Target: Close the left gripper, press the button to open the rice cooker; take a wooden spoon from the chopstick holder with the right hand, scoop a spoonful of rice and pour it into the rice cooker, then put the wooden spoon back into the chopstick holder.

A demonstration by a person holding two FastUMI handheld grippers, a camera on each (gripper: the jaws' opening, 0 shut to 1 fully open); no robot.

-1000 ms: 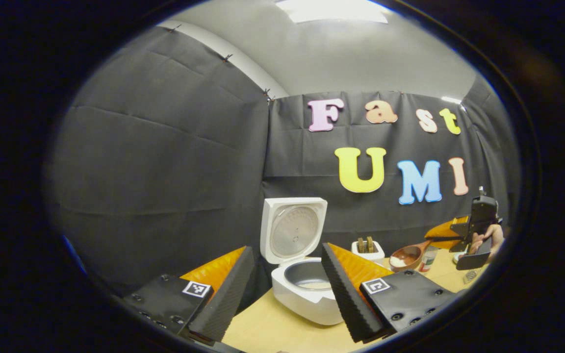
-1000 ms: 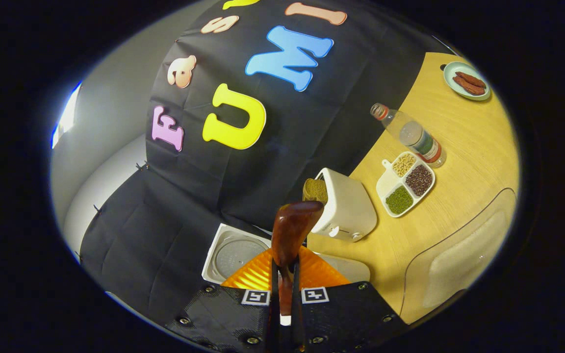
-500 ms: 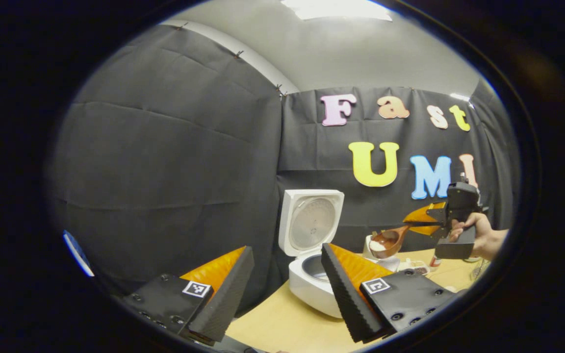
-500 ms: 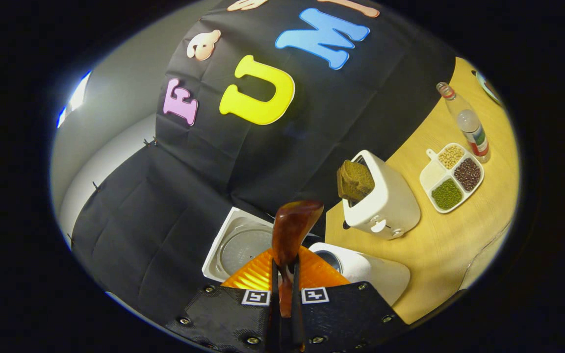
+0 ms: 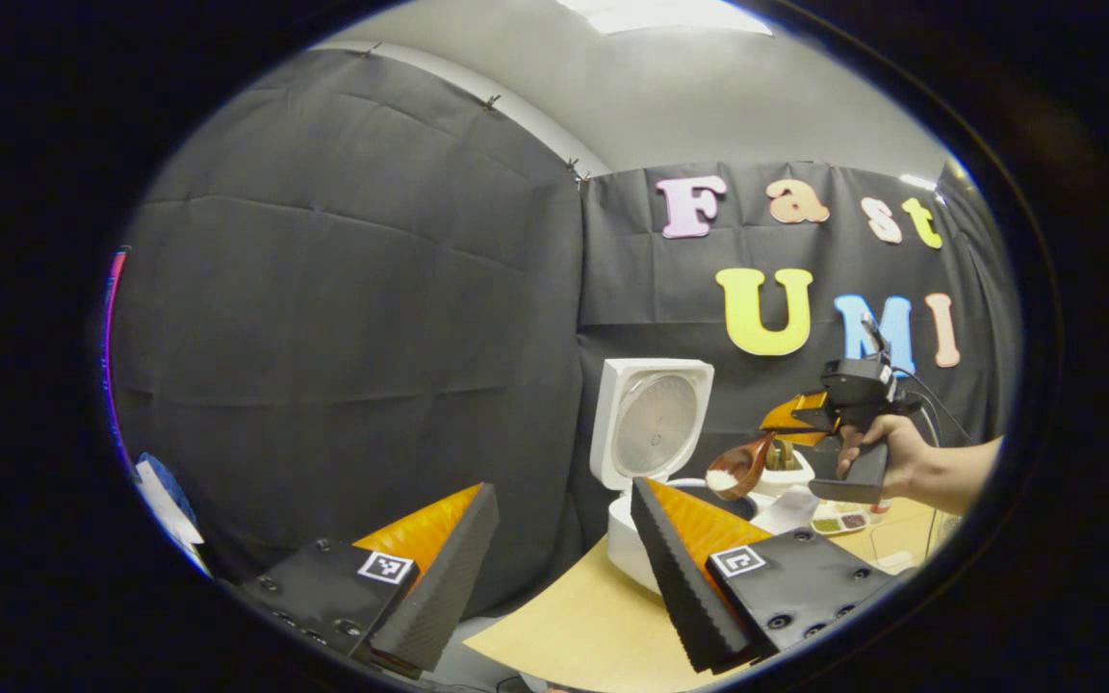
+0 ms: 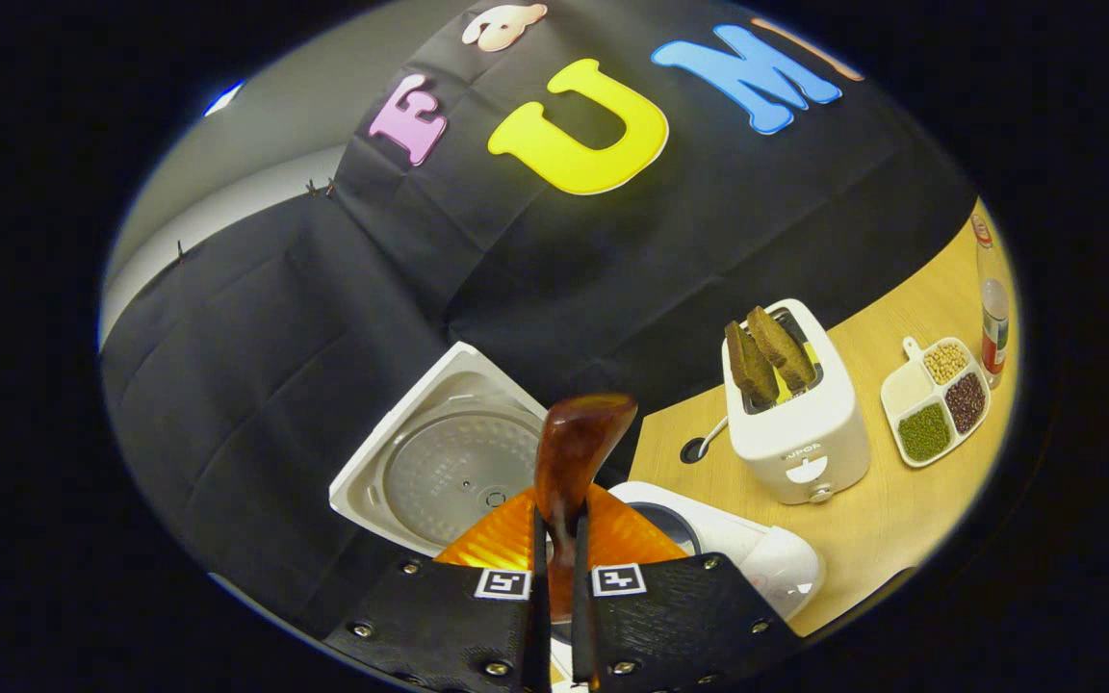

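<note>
The white rice cooker (image 5: 649, 435) stands on the wooden table (image 5: 574, 626) with its lid up. My left gripper (image 5: 562, 486) hangs open in front of it, holding nothing. Farther right, a hand (image 5: 887, 457) holds my right gripper (image 5: 800, 416), which is shut on a brown wooden spoon (image 5: 737, 467). White rice lies in the spoon's bowl, which hovers just over the cooker's pot. In the right gripper view the spoon (image 6: 574, 448) sticks out from between the shut fingers of the right gripper (image 6: 554, 525). The open lid (image 6: 449, 462) and the cooker body (image 6: 766, 563) lie below it.
A white toaster (image 6: 800, 428) with two dark bread slices stands right of the cooker. Beyond it lie a divided white dish (image 6: 935, 399) of grains and a bottle (image 6: 993, 322). Black cloth walls close the back and the left side.
The right gripper has carried the spoon with rice leftward, from beside the toaster to above the cooker's pot. The left gripper view has swung left, and the gripper stays open.
</note>
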